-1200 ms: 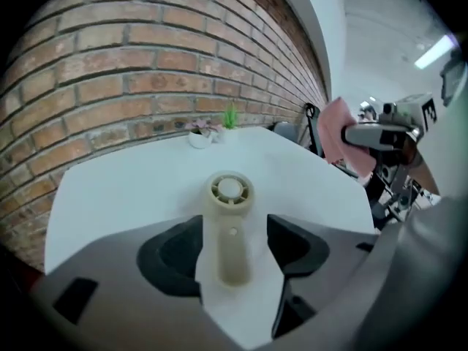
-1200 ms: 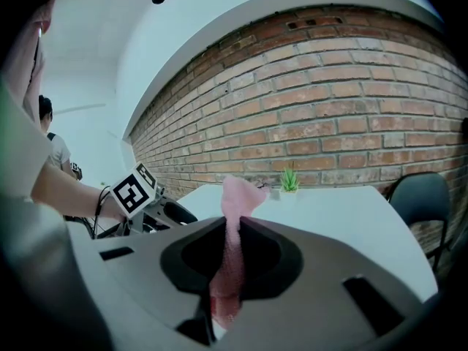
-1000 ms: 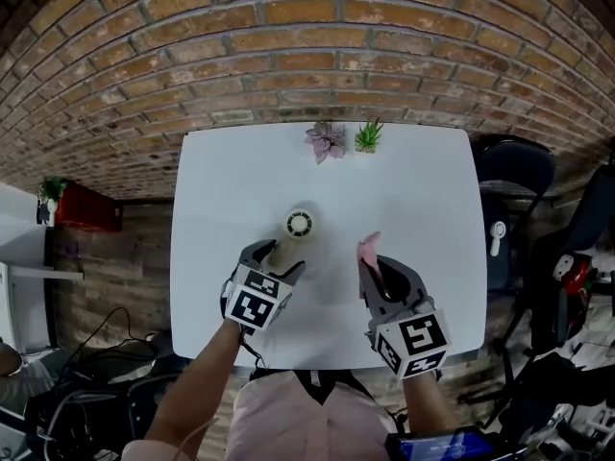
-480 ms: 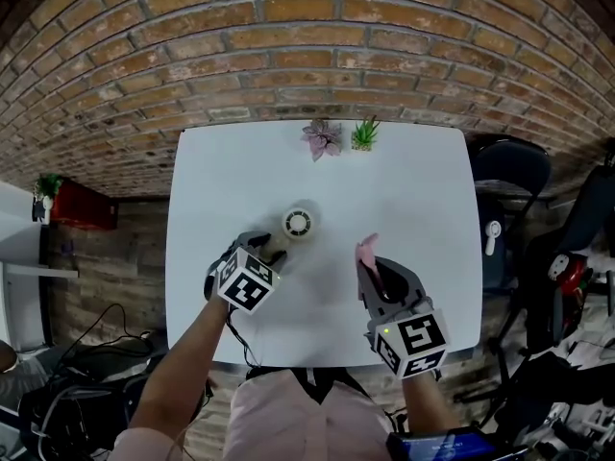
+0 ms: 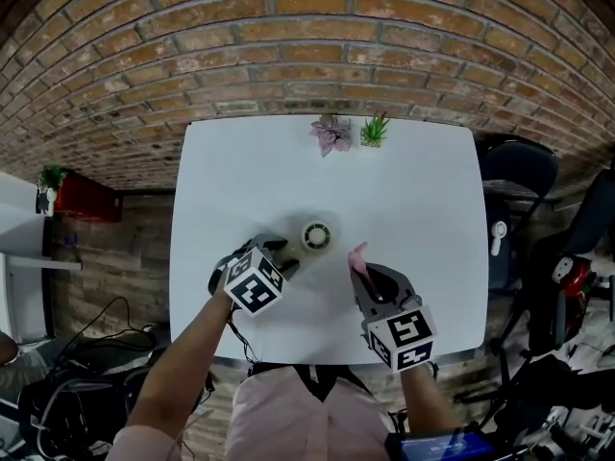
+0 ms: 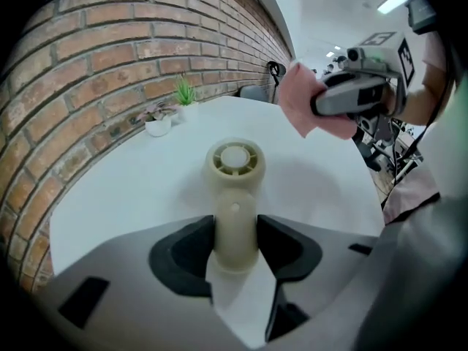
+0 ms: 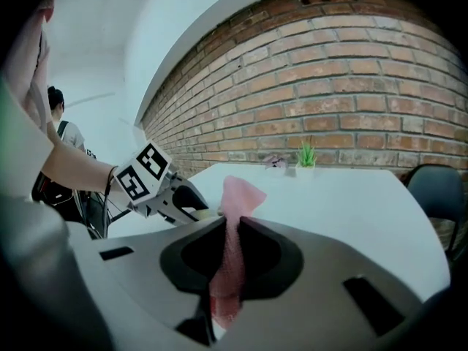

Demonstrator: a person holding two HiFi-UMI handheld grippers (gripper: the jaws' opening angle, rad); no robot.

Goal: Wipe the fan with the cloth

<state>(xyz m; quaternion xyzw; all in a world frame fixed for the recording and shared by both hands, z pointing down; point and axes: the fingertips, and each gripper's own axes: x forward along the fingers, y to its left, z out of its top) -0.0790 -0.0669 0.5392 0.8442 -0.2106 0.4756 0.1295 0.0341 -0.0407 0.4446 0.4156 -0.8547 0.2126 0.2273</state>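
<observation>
Cream fan (image 5: pixel 316 234) is in the left gripper (image 5: pixel 278 254): jaws have just been closing and are now clamped on its handle, with the round grille head sticking out past the tips. Can't tell if the fan touches the white table (image 5: pixel 423 190). Right gripper (image 5: pixel 359 279) is pinched tight on the pink cloth (image 5: pixel 357 254), cloth tip poking out past the jaws. Cloth is just right of the fan head, not touching. Two small plants (image 5: pixel 332 134) stand at the table's far edge by the brick wall (image 5: pixel 307 46).
</observation>
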